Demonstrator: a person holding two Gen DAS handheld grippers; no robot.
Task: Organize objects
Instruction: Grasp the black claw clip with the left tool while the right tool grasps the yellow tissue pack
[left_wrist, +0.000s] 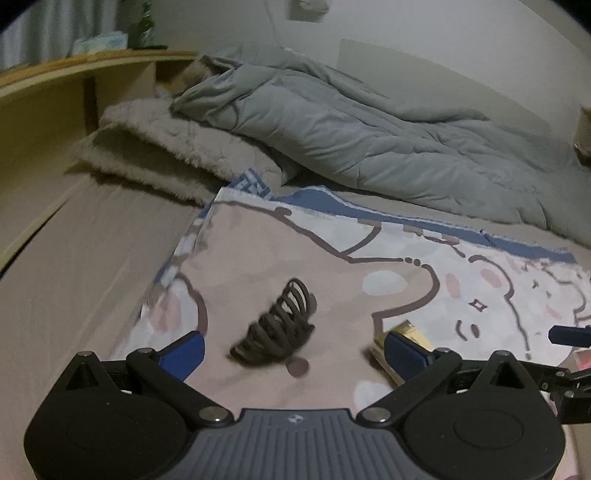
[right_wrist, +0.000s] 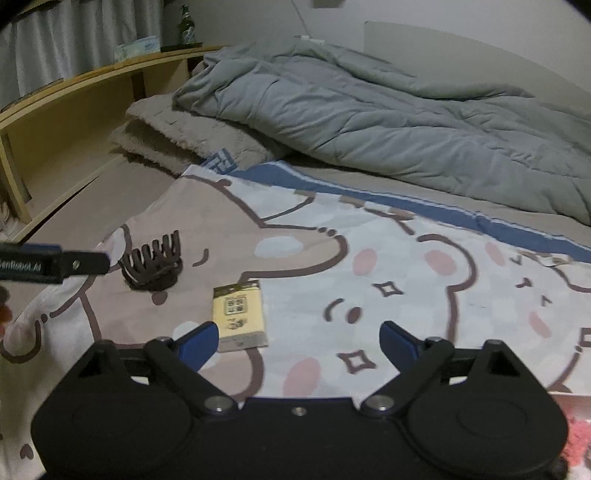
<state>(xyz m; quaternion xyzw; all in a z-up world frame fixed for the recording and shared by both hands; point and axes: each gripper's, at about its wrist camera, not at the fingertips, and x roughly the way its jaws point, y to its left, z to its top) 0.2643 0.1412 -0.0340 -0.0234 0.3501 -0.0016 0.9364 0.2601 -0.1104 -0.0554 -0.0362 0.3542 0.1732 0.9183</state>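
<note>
A dark brown claw hair clip (left_wrist: 279, 326) lies on the cartoon-bear cloth (left_wrist: 332, 258), between and just ahead of my left gripper's (left_wrist: 295, 350) wide-open blue fingers. The clip also shows in the right wrist view (right_wrist: 153, 264), with the left gripper's finger (right_wrist: 55, 264) beside it. A small yellow packet (right_wrist: 240, 317) lies flat on the cloth just ahead of my right gripper's left finger; in the left wrist view the packet (left_wrist: 406, 332) sits behind my right finger. My right gripper (right_wrist: 299, 341) is open and empty.
A grey duvet (left_wrist: 351, 129) is bunched at the back of the bed. A fluffy beige blanket (left_wrist: 166, 147) lies at the left. A wooden headboard shelf (right_wrist: 74, 110) carries a tissue pack and a green bottle (right_wrist: 186, 26). A pink object (right_wrist: 576, 428) sits at the lower right.
</note>
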